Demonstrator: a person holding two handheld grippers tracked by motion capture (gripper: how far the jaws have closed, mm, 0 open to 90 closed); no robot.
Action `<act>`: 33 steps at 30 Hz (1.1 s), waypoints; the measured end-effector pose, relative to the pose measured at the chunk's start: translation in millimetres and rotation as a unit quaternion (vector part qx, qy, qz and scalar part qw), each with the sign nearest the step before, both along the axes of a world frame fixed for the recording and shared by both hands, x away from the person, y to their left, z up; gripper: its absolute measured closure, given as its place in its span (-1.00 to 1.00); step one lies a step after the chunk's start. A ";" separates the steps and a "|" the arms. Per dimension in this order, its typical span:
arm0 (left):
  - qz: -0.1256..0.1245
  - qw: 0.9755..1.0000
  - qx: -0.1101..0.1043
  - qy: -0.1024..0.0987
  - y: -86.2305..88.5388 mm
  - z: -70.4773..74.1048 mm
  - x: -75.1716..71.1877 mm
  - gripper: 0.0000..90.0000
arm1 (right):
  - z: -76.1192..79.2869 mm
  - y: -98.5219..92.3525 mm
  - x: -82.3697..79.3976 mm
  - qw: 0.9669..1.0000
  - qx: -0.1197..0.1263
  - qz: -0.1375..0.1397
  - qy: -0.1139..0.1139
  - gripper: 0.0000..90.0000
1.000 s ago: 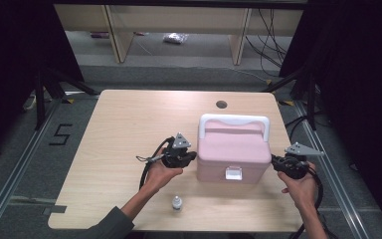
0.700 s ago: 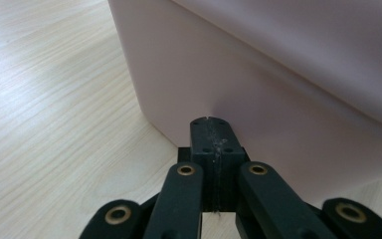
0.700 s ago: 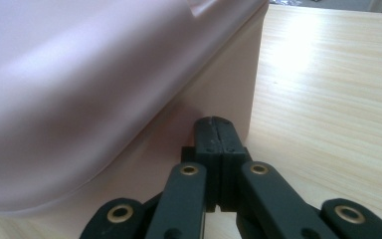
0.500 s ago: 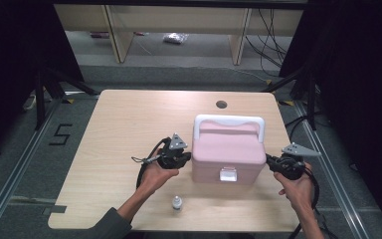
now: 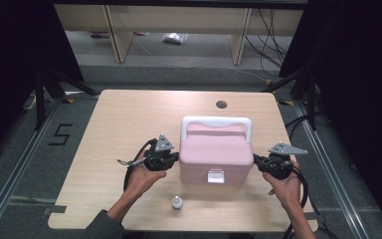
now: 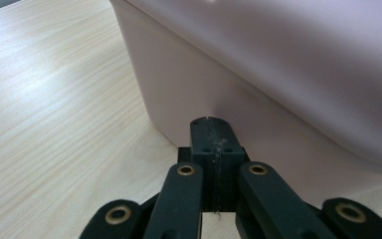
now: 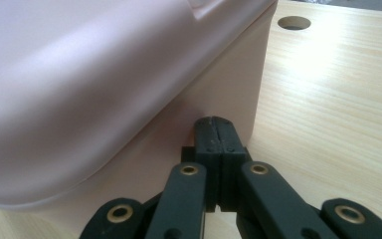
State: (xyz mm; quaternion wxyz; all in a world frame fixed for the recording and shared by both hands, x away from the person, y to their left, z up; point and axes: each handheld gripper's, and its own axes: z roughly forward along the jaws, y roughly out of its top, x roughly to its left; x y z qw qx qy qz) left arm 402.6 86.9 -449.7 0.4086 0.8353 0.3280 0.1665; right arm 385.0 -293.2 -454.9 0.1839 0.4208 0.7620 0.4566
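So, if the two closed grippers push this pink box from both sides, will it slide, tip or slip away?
The pink box looks rigid, with smooth plastic walls, so it would probably slide on the table rather than bend. Its base is wide and low, so tipping seems unlikely. The left gripper and right gripper meet it with narrow shut tips, which might slip on the smooth sides.

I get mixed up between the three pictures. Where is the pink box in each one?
High view: the pink box sits mid-table between both grippers.
Left gripper view: it covers the upper right, beyond the shut jaws.
Right gripper view: it covers the upper left, beyond the shut jaws.
Shared landmark: the light wooden table.
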 end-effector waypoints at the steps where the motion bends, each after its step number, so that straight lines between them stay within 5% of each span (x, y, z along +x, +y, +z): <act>1: 0.000 1.000 0.000 0.000 0.0 0.0 0.0 0.99 | 0.0 3.2 -1.8 1.000 0.016 -0.002 0.021 1.00; 2: -0.001 1.000 -0.001 0.002 0.7 0.1 -0.3 0.99 | 0.0 3.2 -1.8 1.000 0.016 -0.002 0.021 1.00; 3: -0.001 1.000 -0.001 0.002 1.3 0.1 -0.8 0.99 | -0.1 2.6 0.1 1.000 -0.002 0.006 -0.002 1.00; 17: -0.003 1.000 0.000 0.004 2.6 -0.5 -1.1 0.99 | -0.8 2.5 2.3 1.000 0.007 0.009 0.004 1.00; 20: 0.001 1.000 -0.010 0.005 2.8 -2.6 -0.5 0.98 | -0.9 3.2 1.9 1.000 0.002 0.005 0.004 1.00; 25: 0.003 1.000 -0.013 0.018 6.9 -6.2 4.3 0.81 | -2.2 4.9 1.5 0.999 -0.043 -0.003 0.007 0.90; 33: 0.017 1.000 -0.014 0.020 16.5 -6.7 9.2 0.66 | 0.3 -10.5 -5.2 0.999 -0.034 -0.014 0.012 0.78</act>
